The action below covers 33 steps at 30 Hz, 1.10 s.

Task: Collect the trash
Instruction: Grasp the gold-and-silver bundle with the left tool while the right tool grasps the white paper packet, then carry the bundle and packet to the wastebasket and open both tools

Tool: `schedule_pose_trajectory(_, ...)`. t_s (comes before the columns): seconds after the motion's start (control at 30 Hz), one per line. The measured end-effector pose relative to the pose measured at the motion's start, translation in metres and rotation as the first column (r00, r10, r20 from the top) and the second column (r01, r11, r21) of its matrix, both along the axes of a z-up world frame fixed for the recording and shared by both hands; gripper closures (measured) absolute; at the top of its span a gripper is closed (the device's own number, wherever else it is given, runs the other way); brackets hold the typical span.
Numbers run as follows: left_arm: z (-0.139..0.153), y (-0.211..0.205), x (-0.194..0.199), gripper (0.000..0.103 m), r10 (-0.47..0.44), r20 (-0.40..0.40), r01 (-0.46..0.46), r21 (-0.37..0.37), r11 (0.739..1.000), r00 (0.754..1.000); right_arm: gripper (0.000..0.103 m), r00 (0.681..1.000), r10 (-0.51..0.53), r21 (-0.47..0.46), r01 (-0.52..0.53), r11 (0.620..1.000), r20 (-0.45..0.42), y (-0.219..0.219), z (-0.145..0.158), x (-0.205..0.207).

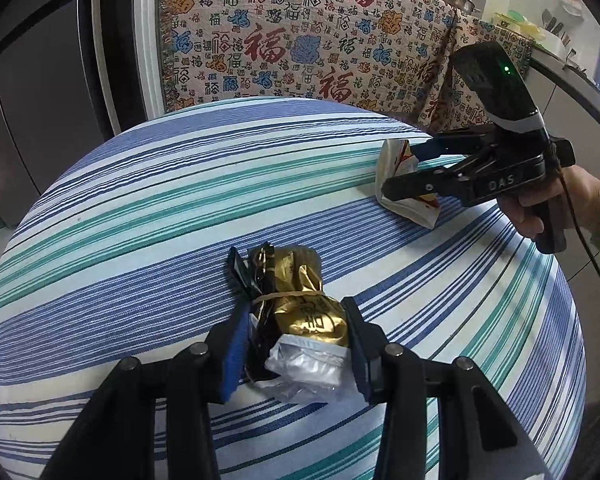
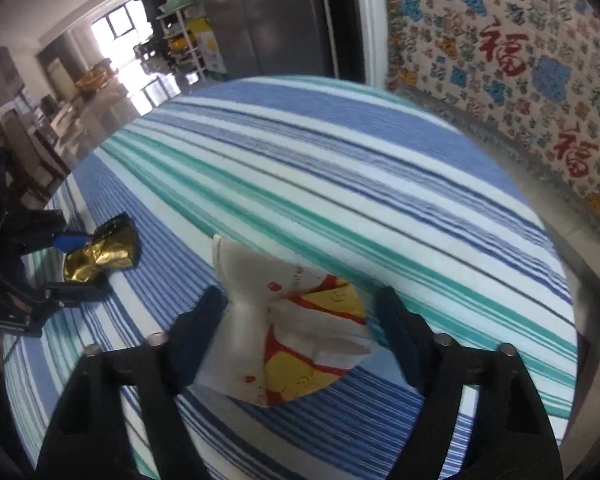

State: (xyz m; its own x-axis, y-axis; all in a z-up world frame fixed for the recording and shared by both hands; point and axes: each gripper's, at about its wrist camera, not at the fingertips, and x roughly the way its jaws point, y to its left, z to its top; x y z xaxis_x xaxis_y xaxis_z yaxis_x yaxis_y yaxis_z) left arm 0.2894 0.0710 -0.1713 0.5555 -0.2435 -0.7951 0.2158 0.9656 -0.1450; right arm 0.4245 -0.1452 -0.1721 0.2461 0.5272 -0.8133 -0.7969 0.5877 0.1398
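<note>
My left gripper (image 1: 298,344) is clamped on the crumpled gold foil packet with a rubber band round its waist (image 1: 296,300); both blue-faced pads press its lower half, where a silvery inner lining (image 1: 308,368) spills out toward the camera. The packet lies on the blue, teal and white striped tablecloth (image 1: 180,200), and I cannot tell whether it has left the cloth at all. My right gripper (image 2: 296,320) straddles the white paper wrapper printed in red and yellow (image 2: 300,332): the left finger touches the wrapper's white edge, while the right finger stands a little clear of it, so I read this as jaws partly closed around the wrapper without a grip. The left wrist view shows the same wrapper (image 1: 400,184) between the right tool's fingers, near the table's far side, with a hand (image 1: 556,204) on the handle. Behind hangs a cream cloth covered in red and blue characters (image 1: 300,40). Step in hand, as I judge it: pick-up of both pieces. Next call: finish closing on the right until the paper crumples firm, then lift both clear. No bin or bag shows in either view, so a drop-off needs finding first.
</note>
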Motion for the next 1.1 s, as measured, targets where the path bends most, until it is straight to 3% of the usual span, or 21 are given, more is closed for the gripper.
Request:
schedule_pose_trajectory(0.03, 0.000, 0.000, 0.000, 0.058, 0.004, -0.001, -0.004, -0.003, 1.000, 1.000, 0.057, 1.000, 0.010, -0.005, -0.010, 1.000, -0.005, 0.002, 0.002, -0.001)
schedule_pose_trajectory(0.1, 0.000, -0.002, 0.000, 0.058, 0.013, -0.001, -0.013, 0.003, 1.000, 1.000, 0.058, 0.999, -0.025, 0.024, 0.027, 0.999, -0.043, -0.002, 0.007, -0.004)
schedule_pose_trajectory(0.27, 0.001, -0.013, -0.007, 0.058, 0.007, -0.004, -0.007, 0.001, 1.000, 1.000, 0.058, 0.984, -0.179, -0.008, 0.180, 0.984, 0.016, -0.025, 0.026, -0.053)
schedule_pose_trajectory(0.37, 0.006, -0.027, -0.017, 0.058, -0.006, 0.013, 0.006, 0.023, 1.000, 1.000, 0.057, 0.927, -0.374, -0.004, 0.374, 0.927, -0.021, -0.054, 0.029, -0.094)
schedule_pose_trajectory(0.57, 0.018, -0.061, -0.041, 0.058, -0.035, 0.050, 0.032, 0.071, 0.997, 0.998, 0.057, 0.808, -0.587, 0.034, 0.589, 0.808, -0.046, -0.112, 0.023, -0.171)
schedule_pose_trajectory(0.73, 0.029, -0.081, -0.058, 0.058, -0.045, 0.071, 0.040, 0.079, 0.996, 0.996, 0.057, 0.743, -0.665, 0.064, 0.669, 0.740, -0.079, -0.141, 0.026, -0.191)
schedule_pose_trajectory(1.0, 0.043, -0.114, -0.070, 0.058, -0.059, 0.075, 0.055, 0.056, 0.997, 0.995, 0.057, 0.725, -0.688, 0.067, 0.689, 0.722, -0.040, -0.159, 0.035, -0.212)
schedule_pose_trajectory(1.1, 0.048, -0.131, -0.075, 0.058, -0.082, 0.070, 0.080, 0.036, 0.996, 0.994, 0.057, 0.691, -0.722, 0.091, 0.722, 0.686, -0.033, -0.183, 0.040, -0.223)
